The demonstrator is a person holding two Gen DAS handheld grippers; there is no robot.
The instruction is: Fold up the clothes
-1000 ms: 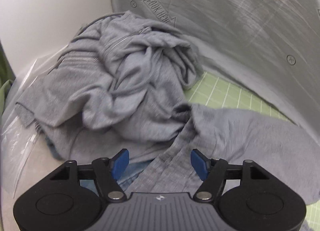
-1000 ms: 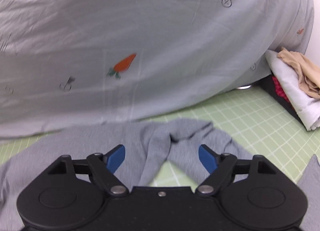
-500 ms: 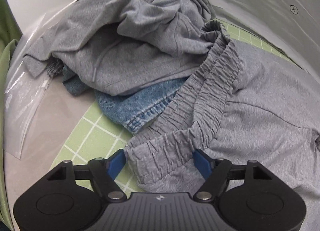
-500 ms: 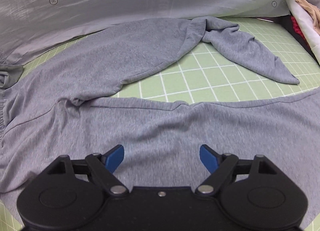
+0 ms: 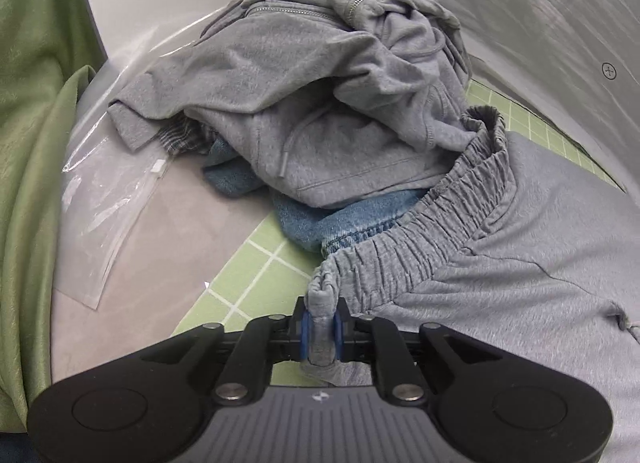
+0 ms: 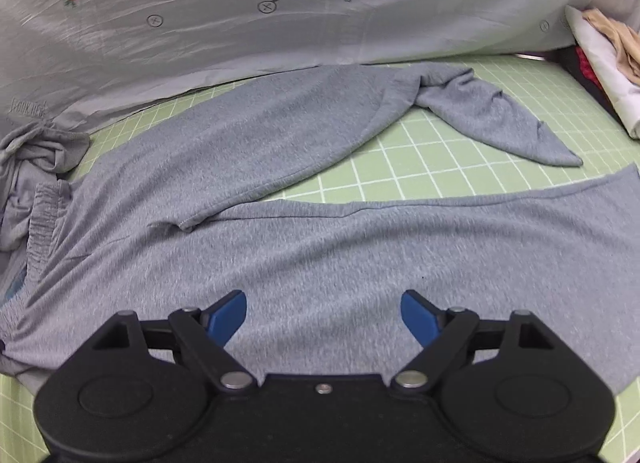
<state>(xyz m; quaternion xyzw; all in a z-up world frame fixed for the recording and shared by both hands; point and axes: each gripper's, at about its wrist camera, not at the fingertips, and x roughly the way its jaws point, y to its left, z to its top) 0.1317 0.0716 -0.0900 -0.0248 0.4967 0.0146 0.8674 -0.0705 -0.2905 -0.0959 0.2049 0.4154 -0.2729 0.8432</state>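
Observation:
Grey sweatpants lie spread across the green grid mat, waistband at the left, both legs running right, the far leg's end twisted. In the left wrist view the elastic waistband runs toward me, and my left gripper is closing its jaws on the waistband's near corner, blue pads pressed on the bunched fabric. My right gripper hovers over the near leg with its jaws wide open and nothing gripped between them.
A heap with a grey zip hoodie over denim sits beside the waistband. A clear plastic bag and green cloth lie left. A carrot-print sheet rises behind the mat; folded clothes are stacked far right.
My left gripper dropped from the heap to the waistband corner and closed on it. My right gripper swung from the sheet and far leg down over the near leg, still open.

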